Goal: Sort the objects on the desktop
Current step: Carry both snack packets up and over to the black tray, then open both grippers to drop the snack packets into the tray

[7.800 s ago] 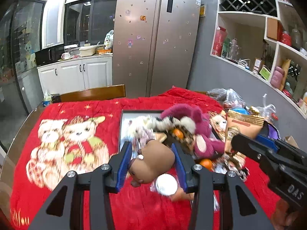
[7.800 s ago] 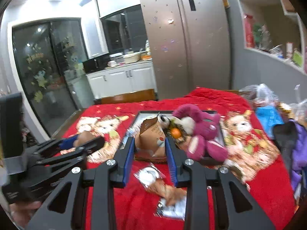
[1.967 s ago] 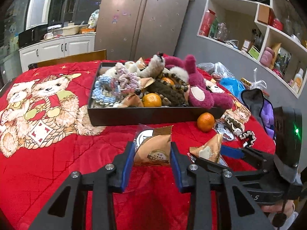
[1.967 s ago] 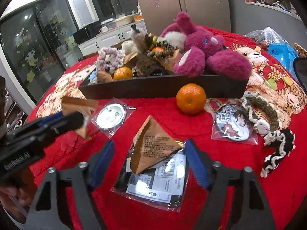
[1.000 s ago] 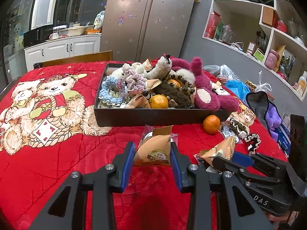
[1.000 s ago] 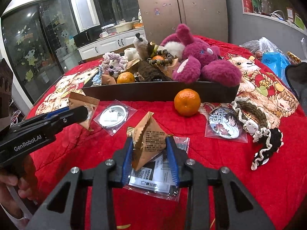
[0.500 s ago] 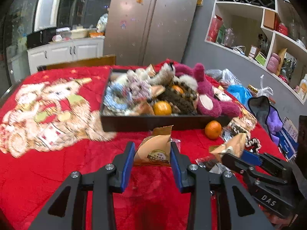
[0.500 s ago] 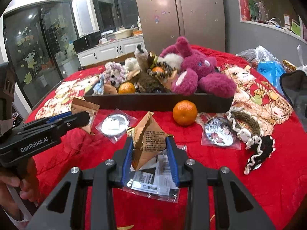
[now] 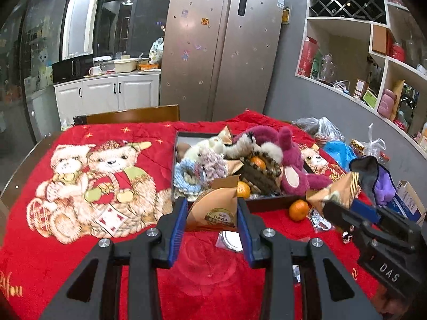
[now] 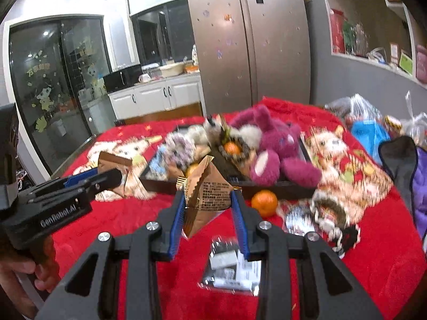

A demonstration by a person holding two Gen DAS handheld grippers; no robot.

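My left gripper (image 9: 210, 213) is shut on a tan snack packet (image 9: 216, 208) and holds it above the red cloth, in front of the dark box (image 9: 269, 204) full of plush toys and oranges. My right gripper (image 10: 208, 208) is shut on a brown snack packet (image 10: 206, 194), also lifted, facing the box (image 10: 267, 186). Each gripper shows in the other's view: the right one (image 9: 344, 205) with its packet (image 9: 333, 192), the left one (image 10: 106, 176) with its packet (image 10: 114, 162).
On the cloth near the box lie a loose orange (image 9: 298, 210), a round badge in plastic (image 9: 230, 240), a flat bagged item (image 10: 232, 266), another badge (image 10: 296, 218) and a crocheted toy (image 10: 331, 213). A purple plush bear (image 9: 291, 165) hangs over the box's right end. Bags (image 9: 339, 149) crowd the table's right side.
Both grippers have risen with their packets and now look down on the box from higher. The right view is motion-blurred. The right gripper closed on its packet between two and one seconds ago.
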